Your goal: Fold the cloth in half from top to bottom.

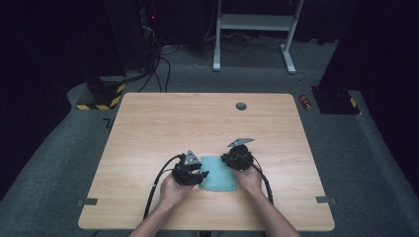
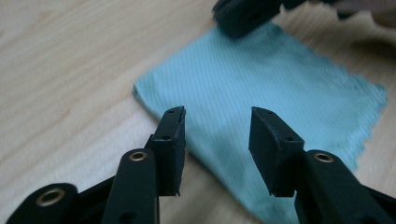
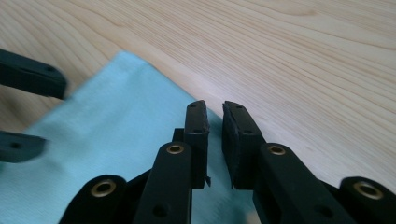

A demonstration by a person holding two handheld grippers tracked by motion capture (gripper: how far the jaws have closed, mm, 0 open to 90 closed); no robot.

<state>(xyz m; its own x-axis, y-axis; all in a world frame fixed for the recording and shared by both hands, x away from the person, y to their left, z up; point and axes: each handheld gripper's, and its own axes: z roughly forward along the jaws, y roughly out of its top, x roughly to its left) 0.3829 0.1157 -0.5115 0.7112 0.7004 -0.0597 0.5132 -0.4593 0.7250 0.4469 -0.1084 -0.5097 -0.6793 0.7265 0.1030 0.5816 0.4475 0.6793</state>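
Black tool (image 2: 217, 140) jaws, brass rivets

bare table (image 1: 197, 123) ahead and to both sides, cloth (image 1: 216, 174) flat between both tools, grommet (image 1: 241, 106) flush

- A finely ribbed, matt turquoise cloth (image 2: 261, 98) with pinked edges is seen beneath and between the jaws.
- Matt black plastic jaws with brass-coloured rivets are shown on the left gripper (image 2: 215, 133) and right gripper (image 3: 215, 119).
- Smooth, pale wood-grain table (image 3: 303, 56) is seen beyond the jaws.
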